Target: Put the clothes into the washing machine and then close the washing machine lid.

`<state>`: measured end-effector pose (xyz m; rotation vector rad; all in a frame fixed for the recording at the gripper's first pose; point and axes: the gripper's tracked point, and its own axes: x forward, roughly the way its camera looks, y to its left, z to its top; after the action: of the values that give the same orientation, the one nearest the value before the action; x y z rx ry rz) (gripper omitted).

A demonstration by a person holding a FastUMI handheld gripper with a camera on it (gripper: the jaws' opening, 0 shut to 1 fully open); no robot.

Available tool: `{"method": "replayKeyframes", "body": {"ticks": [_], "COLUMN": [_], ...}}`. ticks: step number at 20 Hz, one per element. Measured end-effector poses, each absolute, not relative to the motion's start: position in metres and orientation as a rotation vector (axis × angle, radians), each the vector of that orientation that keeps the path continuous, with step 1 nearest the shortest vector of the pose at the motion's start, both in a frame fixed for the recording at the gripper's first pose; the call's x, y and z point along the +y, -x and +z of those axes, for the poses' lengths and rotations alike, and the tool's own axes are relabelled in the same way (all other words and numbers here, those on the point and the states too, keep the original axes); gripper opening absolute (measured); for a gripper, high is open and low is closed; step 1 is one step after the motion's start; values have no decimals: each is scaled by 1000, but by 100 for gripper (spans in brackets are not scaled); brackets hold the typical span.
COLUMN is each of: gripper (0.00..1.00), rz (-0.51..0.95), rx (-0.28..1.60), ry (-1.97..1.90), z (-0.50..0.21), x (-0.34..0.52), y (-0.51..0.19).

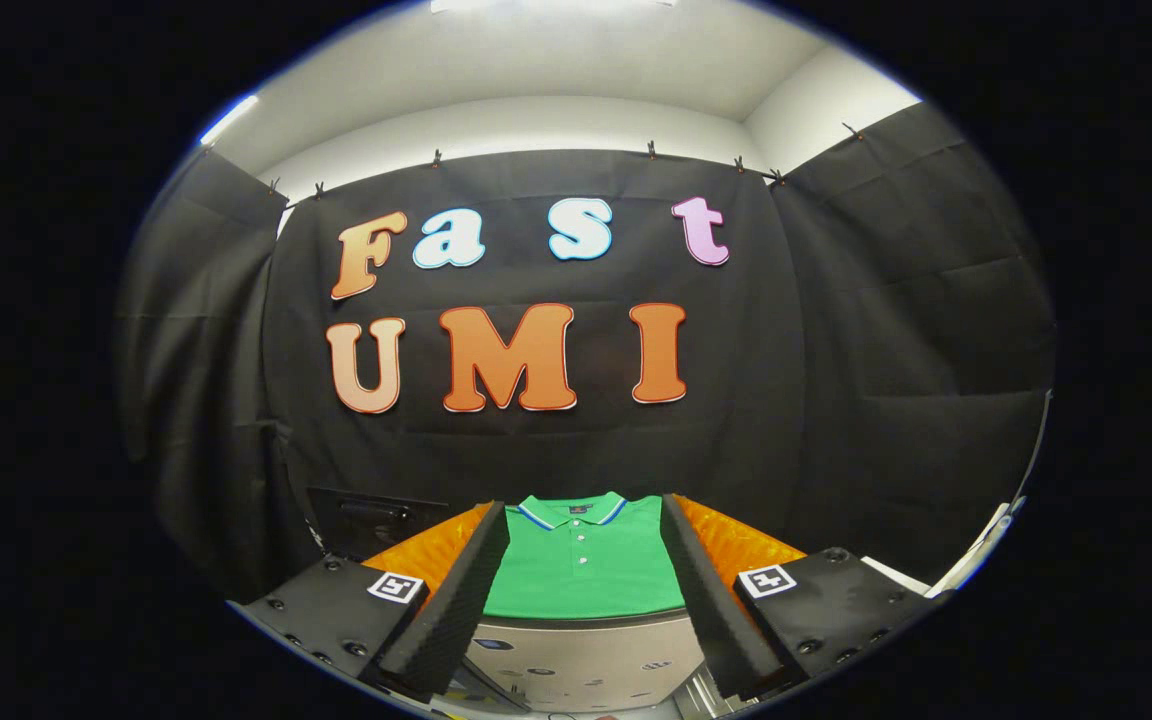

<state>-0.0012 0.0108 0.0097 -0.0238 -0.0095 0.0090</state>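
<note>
Green polo shirt (581, 575): soft knit cloth, matt, smooth plastic-looking buttons. Orange surface (736, 545) under it: ribbed, slightly glossy (material unclear). Hand-held gripper (584, 600), spread wide: fingers (456, 600) faced with ridged matt foam. Washing machine (586, 655) at bottom centre: smooth, satin finish.

The gripper (581, 580) is held level, pointing straight ahead, with its two fingers (456, 590) spread wide apart and nothing between their pads. Each finger slants inward toward its far tip, and both tips hang free, touching nothing.
</note>
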Motion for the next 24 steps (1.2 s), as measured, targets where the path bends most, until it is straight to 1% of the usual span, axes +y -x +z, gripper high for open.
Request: {"method": "replayKeyframes", "body": {"ticks": [9, 14, 24], "gripper": [99, 98, 98], "rz": [18, 34, 29], "rx": [-2, 26, 174], "ry": [-2, 32, 105], "z": [8, 1, -56], "x": [17, 23, 17], "y": [-11, -39, -180]}}
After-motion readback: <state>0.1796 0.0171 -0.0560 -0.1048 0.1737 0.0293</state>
